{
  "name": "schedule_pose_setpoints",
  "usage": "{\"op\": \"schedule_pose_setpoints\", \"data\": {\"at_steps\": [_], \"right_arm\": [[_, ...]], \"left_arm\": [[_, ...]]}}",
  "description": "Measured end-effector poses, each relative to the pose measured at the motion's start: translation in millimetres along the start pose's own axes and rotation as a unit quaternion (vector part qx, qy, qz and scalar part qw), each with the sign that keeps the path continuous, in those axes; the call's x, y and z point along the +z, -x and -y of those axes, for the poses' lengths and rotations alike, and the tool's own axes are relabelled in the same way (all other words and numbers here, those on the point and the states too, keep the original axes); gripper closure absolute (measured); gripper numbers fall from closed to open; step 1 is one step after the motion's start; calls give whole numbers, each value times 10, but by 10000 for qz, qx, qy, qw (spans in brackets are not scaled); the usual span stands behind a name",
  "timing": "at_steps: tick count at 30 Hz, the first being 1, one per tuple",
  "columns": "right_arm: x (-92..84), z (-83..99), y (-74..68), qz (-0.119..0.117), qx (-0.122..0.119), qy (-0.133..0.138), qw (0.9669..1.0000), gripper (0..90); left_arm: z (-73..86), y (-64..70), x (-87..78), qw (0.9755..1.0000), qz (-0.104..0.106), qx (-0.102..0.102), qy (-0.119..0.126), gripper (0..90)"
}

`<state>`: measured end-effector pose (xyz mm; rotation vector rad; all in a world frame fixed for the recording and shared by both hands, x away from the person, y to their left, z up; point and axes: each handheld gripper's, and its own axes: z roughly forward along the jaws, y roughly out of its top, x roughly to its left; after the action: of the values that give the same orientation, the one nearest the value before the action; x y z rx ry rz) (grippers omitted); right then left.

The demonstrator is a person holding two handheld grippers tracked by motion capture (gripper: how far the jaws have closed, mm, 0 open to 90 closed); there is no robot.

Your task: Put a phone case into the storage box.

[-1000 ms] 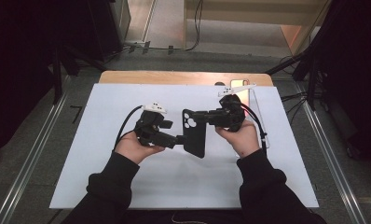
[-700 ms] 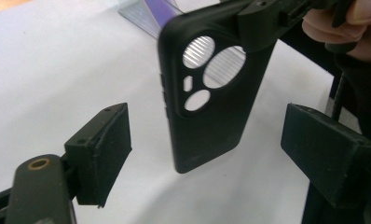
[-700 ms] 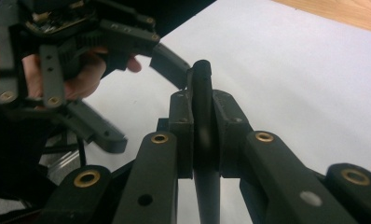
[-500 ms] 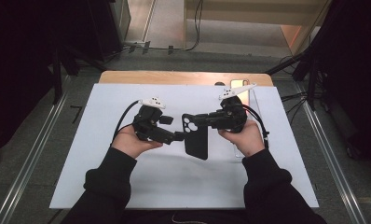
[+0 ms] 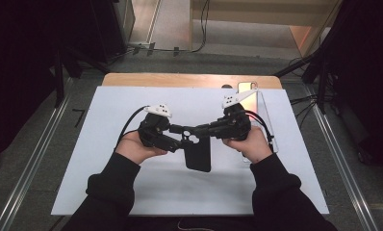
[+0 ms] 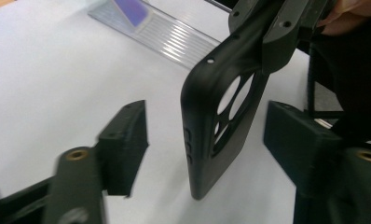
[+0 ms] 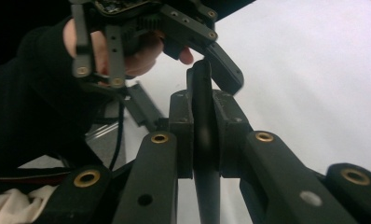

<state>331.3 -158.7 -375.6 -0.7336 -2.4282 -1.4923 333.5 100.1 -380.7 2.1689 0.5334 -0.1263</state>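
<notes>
— What step is this?

— A handover in the air, I'd say. The right gripper point(image 5: 202, 129) is clamped on a black phone case point(image 5: 198, 153), pinching it near the end with the camera holes, and the case hangs down from there above the middle of the white sheet point(image 5: 98, 144). In the right gripper view the case's thin edge point(image 7: 205, 140) sits squeezed between the two pads.

— And the left gripper?

— The left gripper point(image 5: 180, 142) is released. In its own view the jaws stand wide apart with the case point(image 6: 221, 116) between them, touching neither pad; one pad point(image 6: 125, 140) is well off the case's side.

— So what does the next move call for?

— Probably closing the left jaws squarely on the case's long sides, lower than the right one's hold, so the two tools don't collide. The case looks thin and soft, so a hard squeeze could bend it; a grip near the camera holes might slip into them.

— What's underneath?

— A white sheet covering most of a wooden table point(image 5: 180, 80), whose far edge shows bare. At the far right lies a clear ribbed tray point(image 5: 264, 113) with a phone point(image 5: 246, 88) at its far end.

— And the room?

— Dark curtains on both sides, grey floor with metal rails point(image 5: 31, 168), cables point(image 5: 199, 29) trailing at the back.
</notes>
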Motion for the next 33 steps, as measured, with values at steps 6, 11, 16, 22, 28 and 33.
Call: {"op": "schedule_pose_setpoints", "data": {"at_steps": [6, 11, 16, 22, 28, 33], "right_arm": [[51, 0, -11, -280, -46, -11, 9996, 773], [88, 19, -5, -299, -79, -131, 9994, 764], [84, 23, 19, -308, 63, 1, 9995, 681], [35, -8, -37, 219, 120, 361, 9990, 349], [4, -26, -87, 727, 196, 517, 9958, 242], [76, -7, -85, 1058, 56, 486, 9932, 144]], "left_arm": [[46, -33, 1, 9991, 432, -44, 2, 636], [93, -87, 11, 9977, 667, -68, -101, 728], [76, -67, -7, 9969, 775, -80, -119, 763], [30, -46, -89, 9978, 626, -199, -128, 763], [19, -108, -192, 9973, 179, -677, -224, 761], [15, -143, -273, 9945, -155, -1030, -108, 761]]}}
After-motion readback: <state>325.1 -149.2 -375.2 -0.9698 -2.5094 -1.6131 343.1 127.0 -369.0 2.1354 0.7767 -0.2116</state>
